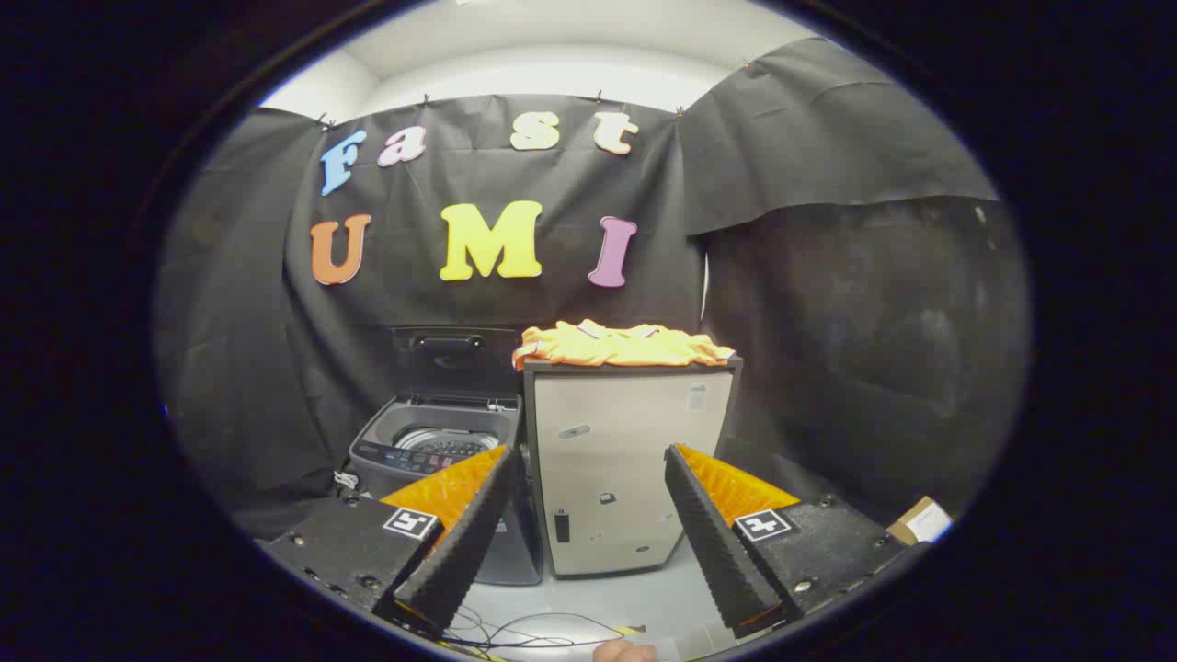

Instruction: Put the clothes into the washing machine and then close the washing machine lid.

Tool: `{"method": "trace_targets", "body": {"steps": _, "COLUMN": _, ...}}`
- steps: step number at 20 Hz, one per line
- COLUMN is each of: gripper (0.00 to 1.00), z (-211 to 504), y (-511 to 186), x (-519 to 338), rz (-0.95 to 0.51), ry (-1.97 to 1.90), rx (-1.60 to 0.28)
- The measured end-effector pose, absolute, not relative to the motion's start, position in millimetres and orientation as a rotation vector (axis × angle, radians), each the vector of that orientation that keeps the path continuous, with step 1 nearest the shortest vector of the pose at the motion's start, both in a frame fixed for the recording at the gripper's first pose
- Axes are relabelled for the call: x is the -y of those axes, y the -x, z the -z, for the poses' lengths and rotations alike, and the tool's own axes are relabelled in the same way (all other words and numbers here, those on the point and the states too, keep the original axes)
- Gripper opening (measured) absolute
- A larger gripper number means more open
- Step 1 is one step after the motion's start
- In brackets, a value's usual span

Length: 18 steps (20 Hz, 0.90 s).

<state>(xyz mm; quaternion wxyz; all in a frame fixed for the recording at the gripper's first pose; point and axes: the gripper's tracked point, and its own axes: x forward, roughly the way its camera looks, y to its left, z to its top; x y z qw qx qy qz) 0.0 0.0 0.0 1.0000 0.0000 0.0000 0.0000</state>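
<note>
Inspection, taken left to right. A top-loading washing machine (432, 441) stood on the floor against the cloth wall, its lid (451, 354) raised upright behind the opening and the drum visible inside. Just beside it on the right stood a pale cabinet (625, 469), taller than the machine. The clothes (621, 345), an orange and yellow bundle, lay folded across the cabinet's top, well beyond the tongs (588, 478). The tongs were spread wide with nothing between them, and the cabinet front showed through the gap. Further right, a small cardboard box (919, 519) sat on the floor near the wall.

Judged state: loading had not begun; the clothes were not yet gripped.

Risks from here:
- The bundle appeared to be more than one piece, or one loosely folded. A pinch at the edge could lift only part of it and leave the rest on the cabinet, or let a trailing end drag and fall to the floor.
- The carry runs down and leftward across the cabinet's corner. Fabric could catch there, or drape over the machine's rim instead of dropping into the drum.
- Cloth left over the rim would likely stop the lid from seating.
- Loose cables (533, 630) lay on the floor beneath the tongs, a possible snag for hanging fabric.

Not determinable: the number of garments, how the lid is hinged, the drum's depth and contents, and the rear part of the cabinet top. The machine's lower right side was masked by one finger.
</note>
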Motion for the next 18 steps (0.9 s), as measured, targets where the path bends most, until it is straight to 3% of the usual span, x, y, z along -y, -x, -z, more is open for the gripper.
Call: {"method": "trace_targets", "body": {"steps": 18, "gripper": 1.0, "z": 2.5, "y": -0.8, "x": -3.6, "rz": -0.029, "ry": 0.055, "rx": -0.001}}
